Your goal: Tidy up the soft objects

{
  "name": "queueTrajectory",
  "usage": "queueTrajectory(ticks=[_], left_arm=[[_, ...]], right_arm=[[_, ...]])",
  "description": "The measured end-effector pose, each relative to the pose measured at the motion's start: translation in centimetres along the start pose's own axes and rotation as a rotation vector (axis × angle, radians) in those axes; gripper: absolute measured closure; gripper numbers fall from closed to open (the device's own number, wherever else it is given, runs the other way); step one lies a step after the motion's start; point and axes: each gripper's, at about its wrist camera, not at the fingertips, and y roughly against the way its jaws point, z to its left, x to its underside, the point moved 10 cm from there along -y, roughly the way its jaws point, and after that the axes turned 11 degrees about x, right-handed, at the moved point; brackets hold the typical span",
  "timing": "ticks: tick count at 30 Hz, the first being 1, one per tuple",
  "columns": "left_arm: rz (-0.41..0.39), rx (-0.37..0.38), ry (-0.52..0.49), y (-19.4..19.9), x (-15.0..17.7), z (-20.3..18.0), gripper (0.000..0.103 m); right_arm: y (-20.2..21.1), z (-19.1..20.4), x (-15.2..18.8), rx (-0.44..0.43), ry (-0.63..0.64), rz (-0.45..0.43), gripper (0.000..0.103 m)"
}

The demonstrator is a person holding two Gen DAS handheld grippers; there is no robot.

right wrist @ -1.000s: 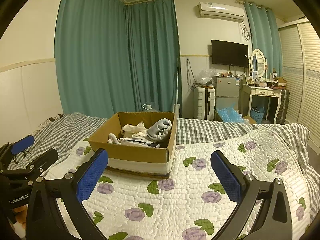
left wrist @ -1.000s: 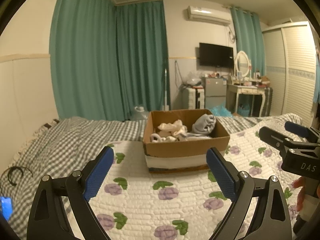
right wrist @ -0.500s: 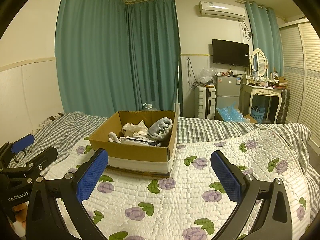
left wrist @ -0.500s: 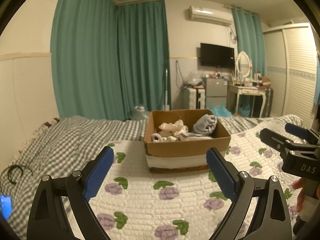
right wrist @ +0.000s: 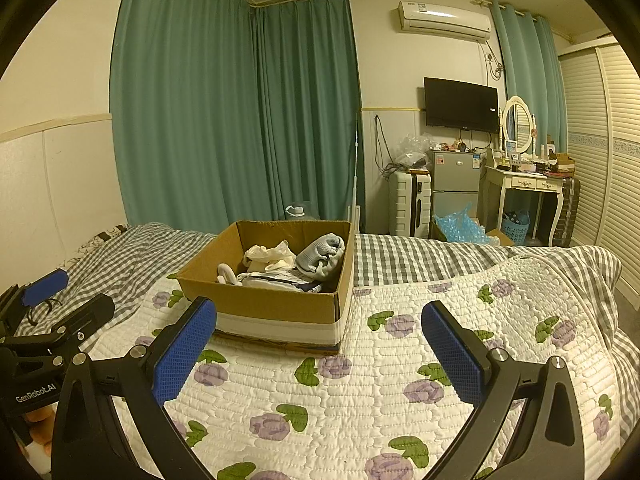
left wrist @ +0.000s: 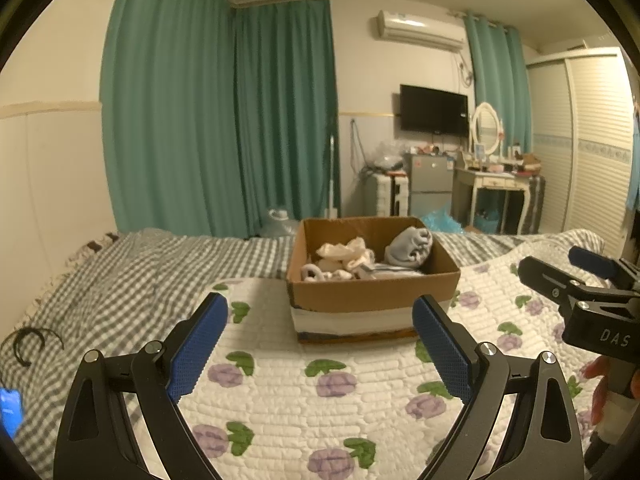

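Cardboard forms the open box (left wrist: 372,292), which is set on a white quilt (left wrist: 304,396) printed with purple flowers and green leaves; the quilt is spread over a grey checked bedsheet (left wrist: 132,272). Inside the box, a rolled grey garment (left wrist: 410,246) is seen at the far right corner, a crumpled cream cloth (left wrist: 344,252) lies at the far left beside it, and a striped folded item (right wrist: 280,278) is laid in front of both. A white band is wrapped around the lower part of the box wall.

The left gripper (left wrist: 320,344) is held above the quilt, short of the box, with its blue-padded jaws spread wide and nothing between them. The right gripper (right wrist: 318,346) is likewise held above the quilt, just short of the box, jaws spread wide and empty. Each gripper is visible at the edge of the other wrist view, and both are apart from the box.

Teal curtains (right wrist: 240,112) are hung behind the bed. A wall-mounted television (right wrist: 460,105), an air conditioner (right wrist: 444,21) and a white dressing table (right wrist: 524,184) are located along the far wall.
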Motion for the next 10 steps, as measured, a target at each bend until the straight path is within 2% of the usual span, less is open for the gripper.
queueTrajectory(ticks=[10], left_arm=[[-0.003, -0.002, -0.005, 0.10, -0.18, -0.32, 0.008]], right_arm=[[-0.04, -0.04, 0.28, -0.002, -0.003, 0.003, 0.000]])
